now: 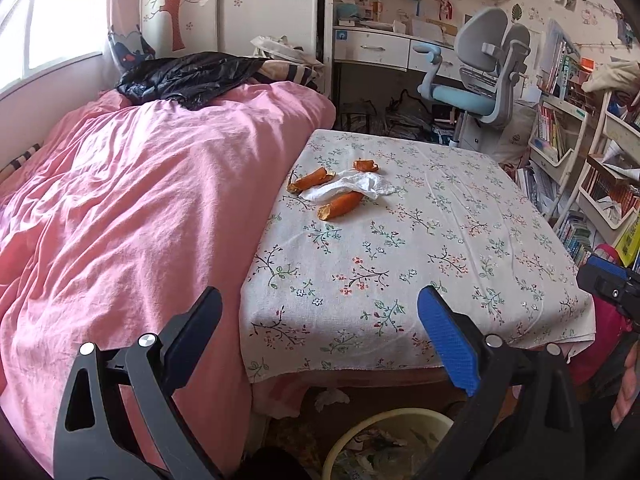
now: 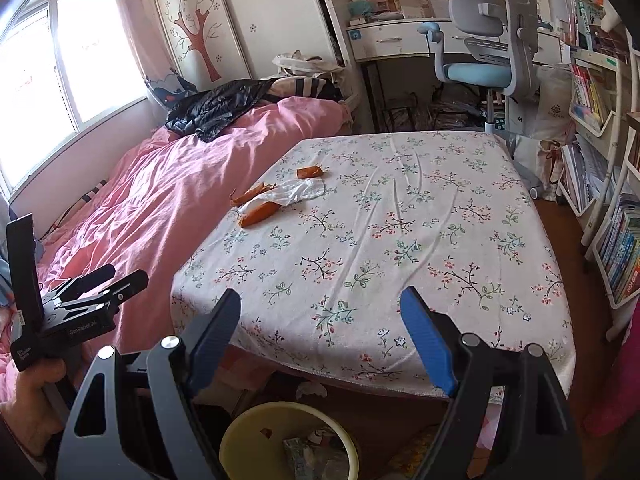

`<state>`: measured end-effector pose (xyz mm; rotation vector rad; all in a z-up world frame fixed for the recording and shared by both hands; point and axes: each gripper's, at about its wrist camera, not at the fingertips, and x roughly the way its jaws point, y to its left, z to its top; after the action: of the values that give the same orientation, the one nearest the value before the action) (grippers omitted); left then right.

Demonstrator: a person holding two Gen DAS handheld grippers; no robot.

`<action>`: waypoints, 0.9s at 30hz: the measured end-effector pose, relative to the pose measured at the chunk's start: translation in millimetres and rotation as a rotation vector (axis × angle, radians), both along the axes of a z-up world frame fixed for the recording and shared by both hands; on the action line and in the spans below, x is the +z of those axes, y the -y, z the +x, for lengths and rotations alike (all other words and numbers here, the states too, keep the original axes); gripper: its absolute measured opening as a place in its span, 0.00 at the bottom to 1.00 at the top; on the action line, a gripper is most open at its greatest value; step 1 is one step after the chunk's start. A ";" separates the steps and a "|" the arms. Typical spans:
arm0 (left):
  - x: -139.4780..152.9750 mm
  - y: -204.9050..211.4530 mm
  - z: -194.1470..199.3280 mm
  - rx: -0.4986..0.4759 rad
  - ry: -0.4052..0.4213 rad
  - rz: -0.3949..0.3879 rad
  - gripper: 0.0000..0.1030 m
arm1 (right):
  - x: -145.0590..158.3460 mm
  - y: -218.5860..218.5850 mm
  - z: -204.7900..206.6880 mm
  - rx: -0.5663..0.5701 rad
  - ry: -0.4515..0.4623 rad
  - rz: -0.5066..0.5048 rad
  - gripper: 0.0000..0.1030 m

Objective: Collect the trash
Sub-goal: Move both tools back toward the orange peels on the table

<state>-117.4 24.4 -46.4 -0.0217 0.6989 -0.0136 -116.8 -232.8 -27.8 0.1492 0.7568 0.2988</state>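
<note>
Three orange peel pieces and a crumpled white tissue lie on the far left part of the floral tablecloth. A yellowish trash bin with litter inside stands on the floor below the table's near edge. My left gripper is open and empty, above the near table edge. My right gripper is open and empty, also at the near edge. Both are well short of the trash.
A bed with a pink duvet lies against the table's left side, a black jacket on it. A desk chair and bookshelves stand at the back and right. A tissue scrap lies under the table.
</note>
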 end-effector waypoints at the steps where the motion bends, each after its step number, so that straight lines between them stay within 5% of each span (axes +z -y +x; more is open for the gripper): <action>1: -0.4 0.0 0.3 0.000 -0.001 0.000 0.92 | -0.2 -0.9 0.0 0.003 0.000 -0.004 0.77; 27: -2.0 -0.2 1.9 0.001 -0.005 -0.002 0.92 | -1.7 -6.1 -0.2 0.012 -0.003 -0.018 0.77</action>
<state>-115.4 24.6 -48.4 -0.0240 0.7042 -0.0136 -117.0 -226.6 -29.5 0.1278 0.7632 0.3028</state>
